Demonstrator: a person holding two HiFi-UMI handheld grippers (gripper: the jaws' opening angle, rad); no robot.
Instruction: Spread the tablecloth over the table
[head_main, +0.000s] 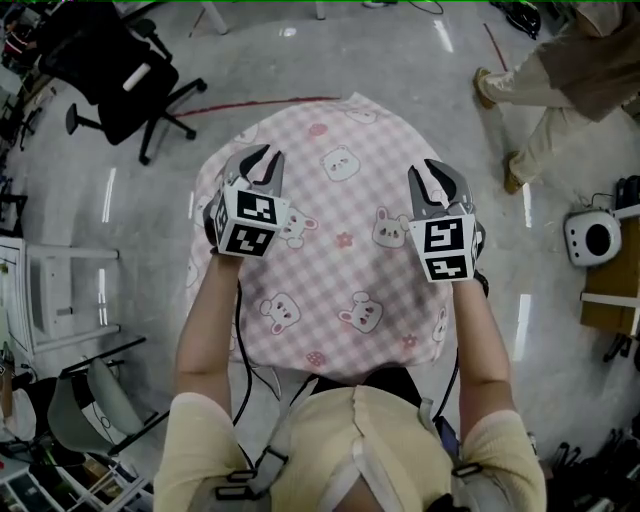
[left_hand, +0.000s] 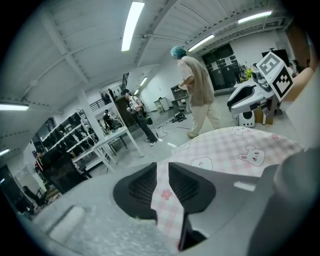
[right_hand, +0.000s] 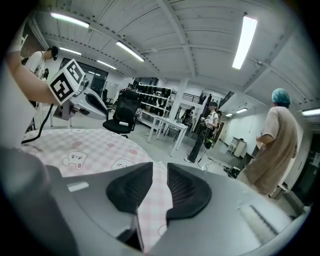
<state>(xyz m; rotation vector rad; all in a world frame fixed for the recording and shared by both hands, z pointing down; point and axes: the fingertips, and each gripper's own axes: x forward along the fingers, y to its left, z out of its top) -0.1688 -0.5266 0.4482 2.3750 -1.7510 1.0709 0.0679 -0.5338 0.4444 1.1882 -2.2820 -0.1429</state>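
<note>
The pink checked tablecloth with bear prints lies over a round table in the head view, and its far edge hangs toward the floor. My left gripper sits over the cloth's left side and my right gripper over its right side. In the left gripper view, a strip of tablecloth runs up between the narrow jaws of the left gripper. The right gripper view shows the same: a fold of tablecloth is pinched in the right gripper. Beyond the jaws the cloth spreads out flat.
A black office chair stands at the far left. A person in beige stands at the far right, near a small white device on the floor. White shelving is at my left. White tables stand further off.
</note>
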